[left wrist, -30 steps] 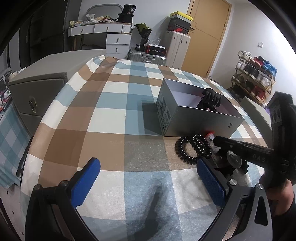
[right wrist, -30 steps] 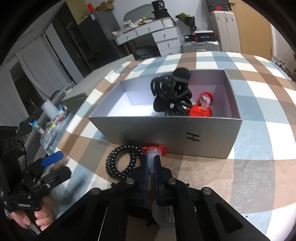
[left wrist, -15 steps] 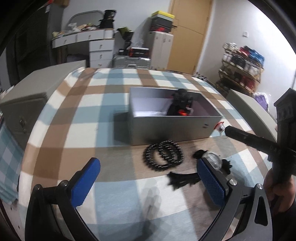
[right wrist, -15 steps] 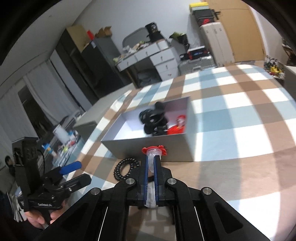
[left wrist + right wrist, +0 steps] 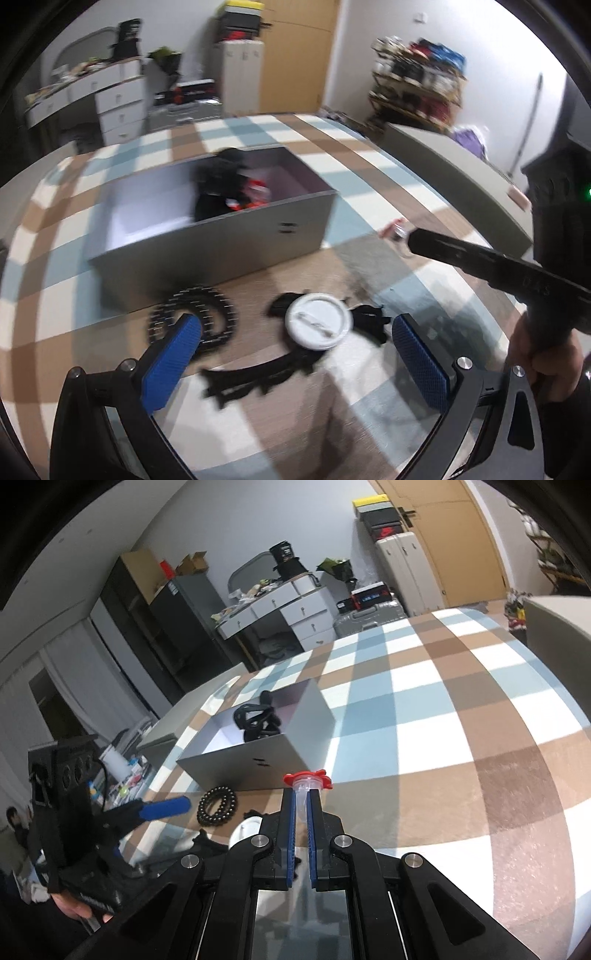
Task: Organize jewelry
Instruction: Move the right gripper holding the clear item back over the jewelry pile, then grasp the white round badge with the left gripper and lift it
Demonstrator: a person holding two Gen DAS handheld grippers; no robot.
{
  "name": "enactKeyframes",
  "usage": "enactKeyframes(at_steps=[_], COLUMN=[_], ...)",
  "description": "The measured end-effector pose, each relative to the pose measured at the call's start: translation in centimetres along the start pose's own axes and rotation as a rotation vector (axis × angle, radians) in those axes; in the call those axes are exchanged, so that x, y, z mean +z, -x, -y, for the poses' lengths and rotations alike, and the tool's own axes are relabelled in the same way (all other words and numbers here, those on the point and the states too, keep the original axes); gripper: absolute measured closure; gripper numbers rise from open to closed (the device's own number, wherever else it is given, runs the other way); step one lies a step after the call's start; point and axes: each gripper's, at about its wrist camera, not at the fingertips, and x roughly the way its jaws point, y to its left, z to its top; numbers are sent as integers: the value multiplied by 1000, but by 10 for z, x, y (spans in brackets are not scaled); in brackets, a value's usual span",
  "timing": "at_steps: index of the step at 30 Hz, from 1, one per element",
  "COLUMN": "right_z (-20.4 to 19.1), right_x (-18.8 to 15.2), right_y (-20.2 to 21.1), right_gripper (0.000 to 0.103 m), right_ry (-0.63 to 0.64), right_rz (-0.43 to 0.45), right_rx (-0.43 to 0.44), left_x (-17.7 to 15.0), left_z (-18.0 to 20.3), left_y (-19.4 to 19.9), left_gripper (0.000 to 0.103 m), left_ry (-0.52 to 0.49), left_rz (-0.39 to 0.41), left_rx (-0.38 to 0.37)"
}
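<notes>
Right gripper (image 5: 303, 800) is clamped on a small clear vial with a red cap (image 5: 307, 780), held high, probably bound for the open grey cardboard box (image 5: 258, 755). Left gripper (image 5: 291, 343), jaws wide apart, hangs over the round white-lidded tin (image 5: 318, 320), beside the black beaded bracelet (image 5: 192, 315), likely lining up the next pick.

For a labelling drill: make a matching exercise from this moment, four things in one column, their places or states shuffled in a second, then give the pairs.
Things:
1. black hair claw
2. red-capped clear tube
3. black bead bracelet
4. left tongs

Places or states:
A. open, holding nothing
B. inside the grey box
C. clamped in the right tongs
D. on the checked cloth in front of the box

Pairs: 1-B, 2-C, 3-D, 4-A
</notes>
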Motion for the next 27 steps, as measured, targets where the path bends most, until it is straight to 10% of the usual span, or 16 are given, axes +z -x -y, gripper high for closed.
enactKeyframes(at_steps=[27], right_z=[11], right_x=[-3], right_y=[8], right_gripper=[98], right_ry=[-38], right_rz=[42], right_rx=[67], left_x=[2], left_z=[12], left_y=[-23], left_gripper=[65], left_ry=[-24], left_rz=[-95], left_rx=[-18])
